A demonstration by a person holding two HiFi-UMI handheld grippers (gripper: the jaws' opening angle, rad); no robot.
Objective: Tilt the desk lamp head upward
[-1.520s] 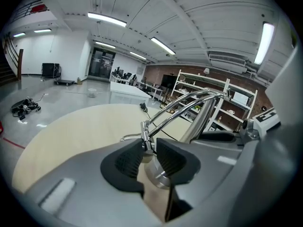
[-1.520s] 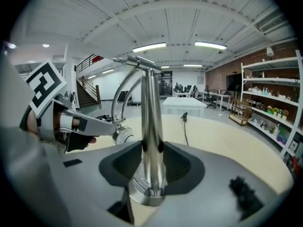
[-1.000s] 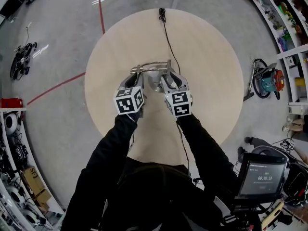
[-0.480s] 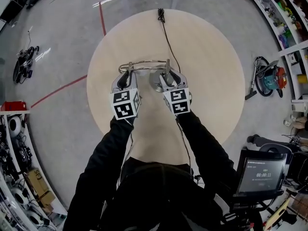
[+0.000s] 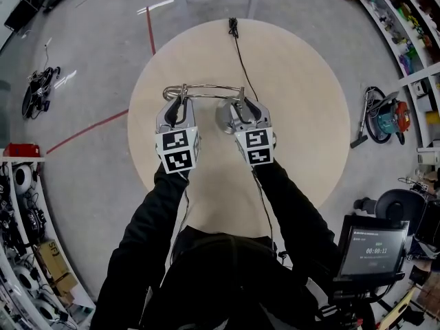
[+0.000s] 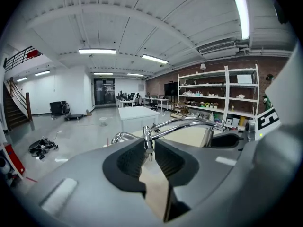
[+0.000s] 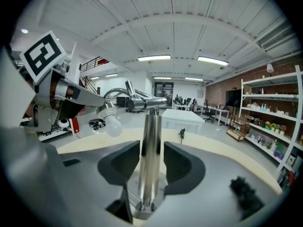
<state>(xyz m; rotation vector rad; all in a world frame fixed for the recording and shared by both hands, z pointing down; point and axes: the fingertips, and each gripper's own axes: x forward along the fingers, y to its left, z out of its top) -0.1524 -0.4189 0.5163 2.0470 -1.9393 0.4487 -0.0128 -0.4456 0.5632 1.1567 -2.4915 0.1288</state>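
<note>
Lamp: the chrome desk lamp (image 5: 206,86) stands near the middle of the round pale wooden table (image 5: 302,136). Its round base (image 7: 142,213) rests flat on the top, and its thin arm runs about level toward the person's left.
Lamp head: it sits at the left end of the arm, and its white bulb (image 7: 112,122) points slanting down.
Left gripper (image 6: 148,151): the jaws are partly closed and the pads press on a thin chrome stem (image 6: 148,143) of the lamp, beside the head.
Right gripper (image 7: 152,161): the jaws have just been opening and now stand wide. The lamp's upright post (image 7: 151,126) is between them, with a gap on each side.
Cable: a black cord (image 5: 240,53) goes from the lamp to the far edge of the table.
Shelves: the white rack (image 6: 222,98) at the brick wall holds many small goods, too small to name.
Hidden: in the head view the left gripper covers the lamp head. In the right gripper view the gripper's own body cuts off the front of the base.
Unclear: a dark fuzzy patch (image 7: 244,193) low in the right gripper view; I cannot tell what it is.
</note>
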